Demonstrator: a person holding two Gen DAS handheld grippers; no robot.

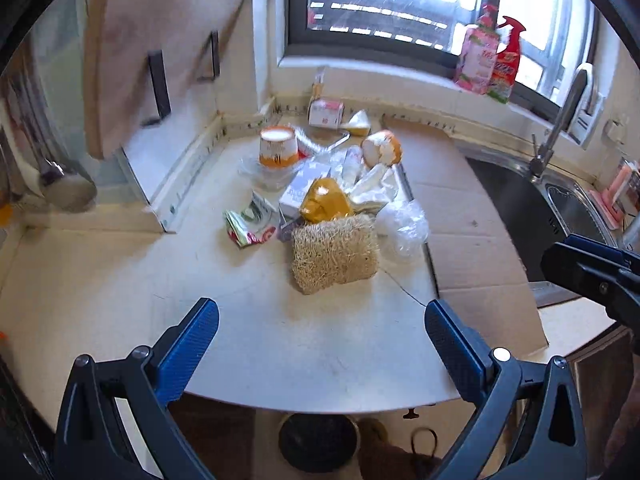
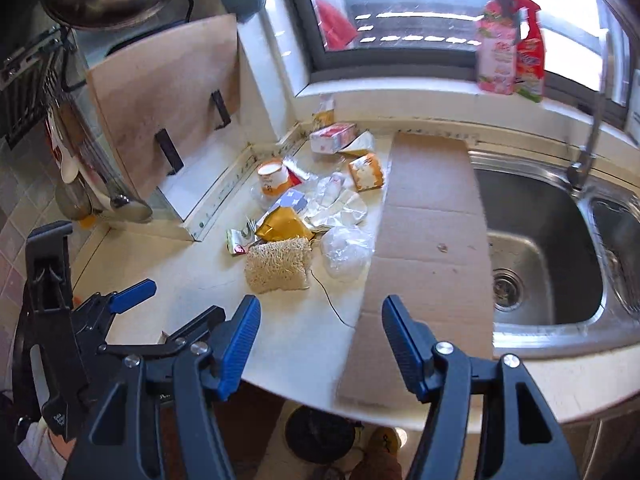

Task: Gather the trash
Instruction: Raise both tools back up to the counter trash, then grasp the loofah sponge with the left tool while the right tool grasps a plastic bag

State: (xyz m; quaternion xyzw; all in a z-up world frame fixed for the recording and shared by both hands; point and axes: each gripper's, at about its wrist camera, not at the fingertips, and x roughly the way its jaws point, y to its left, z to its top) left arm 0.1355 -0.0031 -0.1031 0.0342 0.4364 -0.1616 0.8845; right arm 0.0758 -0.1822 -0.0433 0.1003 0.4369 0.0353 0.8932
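Note:
A heap of trash lies on the pale counter (image 1: pixel 120 280): a straw-coloured loofah pad (image 1: pixel 335 254), a gold foil wrapper (image 1: pixel 325 200), a crumpled clear plastic bag (image 1: pixel 404 224), an orange-and-white paper cup (image 1: pixel 277 146), a green-red sachet (image 1: pixel 248 228) and small cartons. My left gripper (image 1: pixel 320 344) hangs open and empty above the counter's front edge, short of the loofah. My right gripper (image 2: pixel 318 344) is open and empty too, over the counter edge beside the cardboard sheet (image 2: pixel 428 240); the loofah pad (image 2: pixel 278 266) lies ahead of it. The left gripper (image 2: pixel 132 296) shows at its left.
A steel sink (image 2: pixel 548 248) with a tap (image 2: pixel 596 120) lies to the right. Pink and red bottles (image 1: pixel 492 56) stand on the window sill. A cutting board (image 2: pixel 164 100) leans at the back left. A dark bin (image 1: pixel 318 440) stands on the floor below the counter edge.

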